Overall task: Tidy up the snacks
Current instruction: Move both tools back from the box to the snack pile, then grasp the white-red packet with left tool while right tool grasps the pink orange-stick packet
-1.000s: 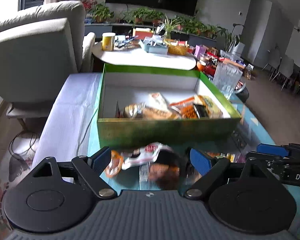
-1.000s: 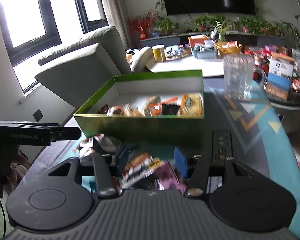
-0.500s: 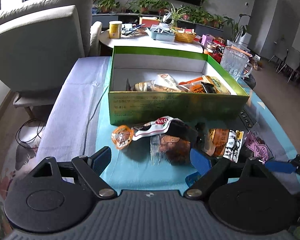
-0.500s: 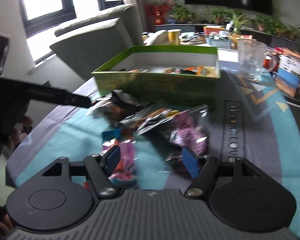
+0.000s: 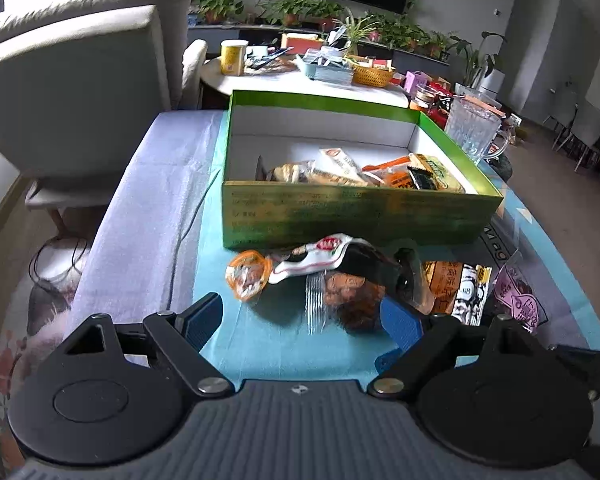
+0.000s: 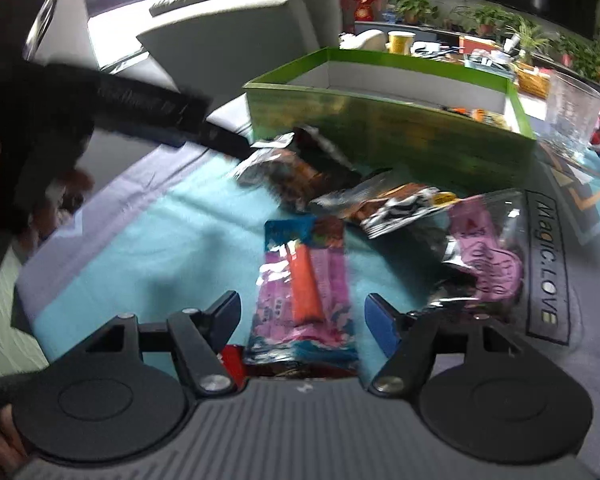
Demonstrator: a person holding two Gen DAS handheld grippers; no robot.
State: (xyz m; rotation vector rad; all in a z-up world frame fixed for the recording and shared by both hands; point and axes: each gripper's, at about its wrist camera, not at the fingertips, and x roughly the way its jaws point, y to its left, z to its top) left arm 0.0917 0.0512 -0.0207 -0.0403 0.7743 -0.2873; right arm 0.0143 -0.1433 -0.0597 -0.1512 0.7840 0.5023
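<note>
The green box (image 5: 352,216) sits at the table's far side, snacks inside. Loose packets (image 5: 340,276) lie just near of it. Both claws, left gripper (image 5: 300,322) and right gripper (image 6: 302,314), gape wide, empty, the right over a pink packet (image 6: 304,292).

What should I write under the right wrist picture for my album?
Open right gripper lined up over a pink snack packet, with more snacks and the green box beyond.
</note>
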